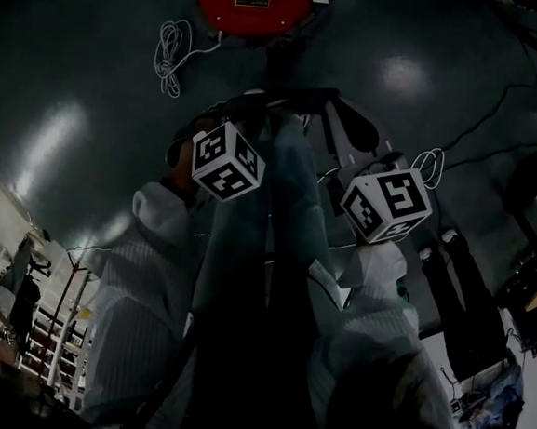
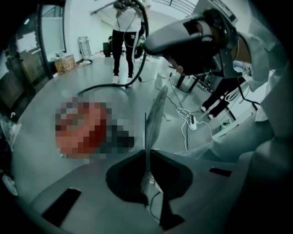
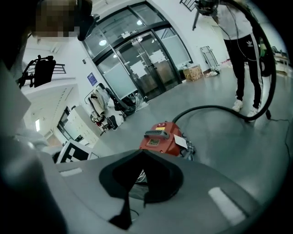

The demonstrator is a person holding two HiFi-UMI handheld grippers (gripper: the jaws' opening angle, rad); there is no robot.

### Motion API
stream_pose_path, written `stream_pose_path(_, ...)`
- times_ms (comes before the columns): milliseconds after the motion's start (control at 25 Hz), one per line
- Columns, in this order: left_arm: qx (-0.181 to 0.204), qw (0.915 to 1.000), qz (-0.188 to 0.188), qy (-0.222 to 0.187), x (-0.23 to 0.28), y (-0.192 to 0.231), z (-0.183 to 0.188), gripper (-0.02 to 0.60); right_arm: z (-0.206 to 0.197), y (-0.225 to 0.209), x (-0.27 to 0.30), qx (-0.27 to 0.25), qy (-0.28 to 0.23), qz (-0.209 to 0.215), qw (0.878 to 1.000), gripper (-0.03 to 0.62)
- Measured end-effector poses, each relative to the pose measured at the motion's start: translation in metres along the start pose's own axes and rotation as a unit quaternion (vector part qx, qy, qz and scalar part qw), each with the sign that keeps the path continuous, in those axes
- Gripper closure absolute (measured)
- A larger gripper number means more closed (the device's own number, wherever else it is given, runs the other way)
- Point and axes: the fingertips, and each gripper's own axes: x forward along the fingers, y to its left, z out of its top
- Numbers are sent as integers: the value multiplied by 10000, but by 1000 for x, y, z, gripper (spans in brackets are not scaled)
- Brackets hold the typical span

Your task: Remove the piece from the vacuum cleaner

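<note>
The left gripper (image 2: 148,151) and right gripper (image 3: 143,157) both hang pinched closed on nothing, well short of the far red vacuum cleaner (image 3: 162,136), which fits either an approach or a finished pull-off.

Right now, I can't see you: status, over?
Left gripper shut on thin grey strip. Right gripper shut, empty. Vacuum cleaner on floor ahead, out of contact. Hose trails across floor.

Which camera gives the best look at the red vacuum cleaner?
The right gripper view: the red vacuum cleaner shows its top handle, label and black hose clearly. The head view catches only part of its body, cut off at the top edge. In the left gripper view a mosaic patch covers it.
</note>
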Motion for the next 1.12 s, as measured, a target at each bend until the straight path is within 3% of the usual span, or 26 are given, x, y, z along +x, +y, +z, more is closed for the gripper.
stream_pose_path(200, -597, 9942, 717, -525, -120, 12, 22, 558, 76, 74, -32, -719, -244, 219, 9969, 592)
stream_pose_path(360, -1008, 9796, 1435, -982, -224, 33, 47, 558, 147, 137, -58, -1368, -655, 503, 9871, 592)
stream_pose_path(480, -1131, 9691, 1794, -1259, -303, 33, 59, 557, 183, 184, -84, -1503, -897, 643, 9825, 592)
stream_pose_path(640, -1222, 9486, 2368, -1705, -392, 34, 75, 557, 226, 236, -110, -1815, -1255, 933, 9709, 592)
stream_pose_path(800, -1245, 9287, 2932, -1899, -458, 31, 90, 557, 261, 277, -136, -2015, -1594, 1173, 9593, 592)
stream_pose_path(1120, -1450, 8948, 3558, -2274, -534, 27, 110, 557, 284, 331, -158, -2563, -1691, 1572, 9386, 594)
